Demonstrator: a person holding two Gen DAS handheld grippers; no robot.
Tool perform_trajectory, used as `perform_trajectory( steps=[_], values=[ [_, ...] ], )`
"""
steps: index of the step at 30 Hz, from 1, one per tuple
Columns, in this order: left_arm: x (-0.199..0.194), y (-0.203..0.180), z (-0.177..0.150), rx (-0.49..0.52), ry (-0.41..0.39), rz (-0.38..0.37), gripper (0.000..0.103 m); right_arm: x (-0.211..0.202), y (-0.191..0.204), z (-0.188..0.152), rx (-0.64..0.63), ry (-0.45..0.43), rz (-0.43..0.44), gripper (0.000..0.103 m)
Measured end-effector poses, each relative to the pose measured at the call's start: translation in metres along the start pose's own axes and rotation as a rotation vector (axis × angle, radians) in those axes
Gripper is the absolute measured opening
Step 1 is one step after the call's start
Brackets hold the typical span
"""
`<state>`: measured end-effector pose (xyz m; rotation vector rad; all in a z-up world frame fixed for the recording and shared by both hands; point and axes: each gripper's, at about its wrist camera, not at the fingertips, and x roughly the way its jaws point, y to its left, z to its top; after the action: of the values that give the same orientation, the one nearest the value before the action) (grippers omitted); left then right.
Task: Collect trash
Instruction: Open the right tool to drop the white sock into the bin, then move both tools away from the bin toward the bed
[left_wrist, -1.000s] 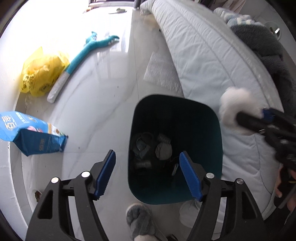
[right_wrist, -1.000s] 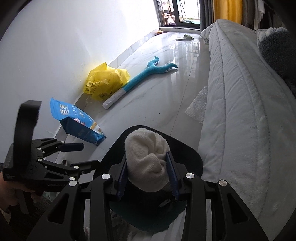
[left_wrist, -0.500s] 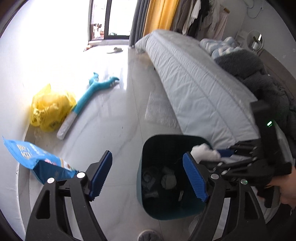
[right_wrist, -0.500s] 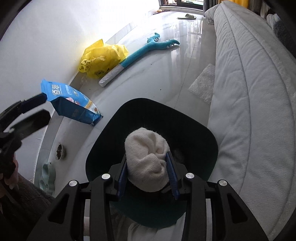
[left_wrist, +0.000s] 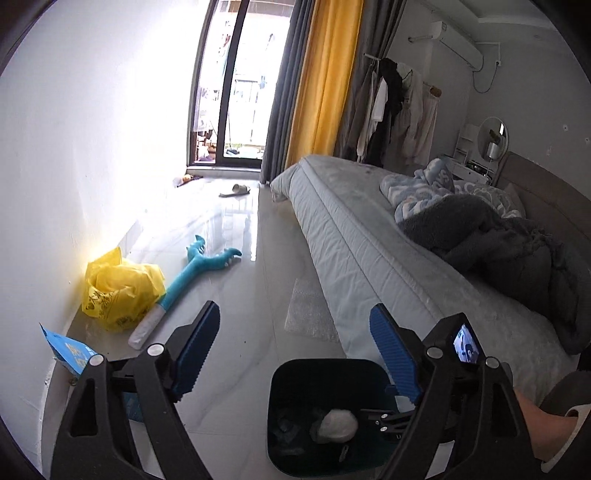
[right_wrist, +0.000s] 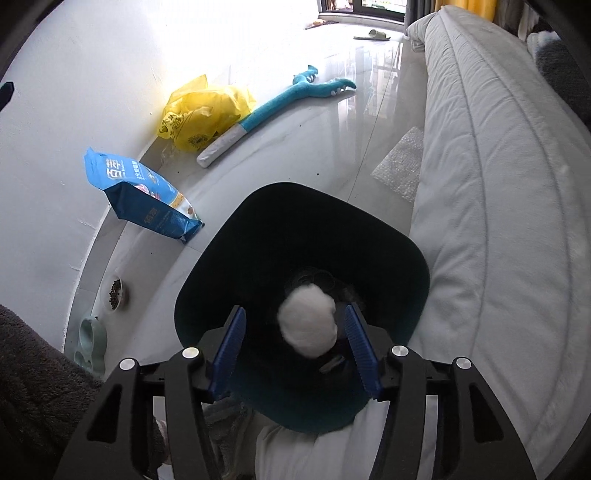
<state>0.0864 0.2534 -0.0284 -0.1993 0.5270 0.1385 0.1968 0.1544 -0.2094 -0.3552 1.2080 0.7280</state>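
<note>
Between the spread fingers of the right gripper, untouched, a fluffy white wad sits inside the dark teal bin, over dark scraps. The left gripper gapes too, bin at five o'clock.

Two black handheld grippers, blue-padded

Left black plastic gripper and right black plastic gripper share ribbed blue finger pads, silver screws; a dark grey fleece sleeve, bare forearm skin.

Blue bag: large white Chinese characters, top one resembling 百, smaller lines illegible. Yellow plastic bag: dark printed emblem and lettering, unreadable.
</note>
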Motion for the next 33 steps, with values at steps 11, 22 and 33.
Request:
perform_trajectory(
  steps=[11, 22, 33],
  values=[
    [-0.052, -0.059, 0.015, 0.010, -0.171, 0.030, 0.091, -0.107, -0.021, -0.039, 0.042, -0.275, -0.033, 0.069],
    [-0.048, -0.125, 0.000, 0.057, -0.146, 0.021, 0.099, -0.212, -0.061, -0.109, 0.147, -0.534, -0.133, 0.091],
    [-0.067, -0.162, -0.021, 0.143, -0.127, -0.010, 0.100, -0.299, -0.098, -0.190, 0.200, -0.727, -0.270, 0.099]
  ],
)
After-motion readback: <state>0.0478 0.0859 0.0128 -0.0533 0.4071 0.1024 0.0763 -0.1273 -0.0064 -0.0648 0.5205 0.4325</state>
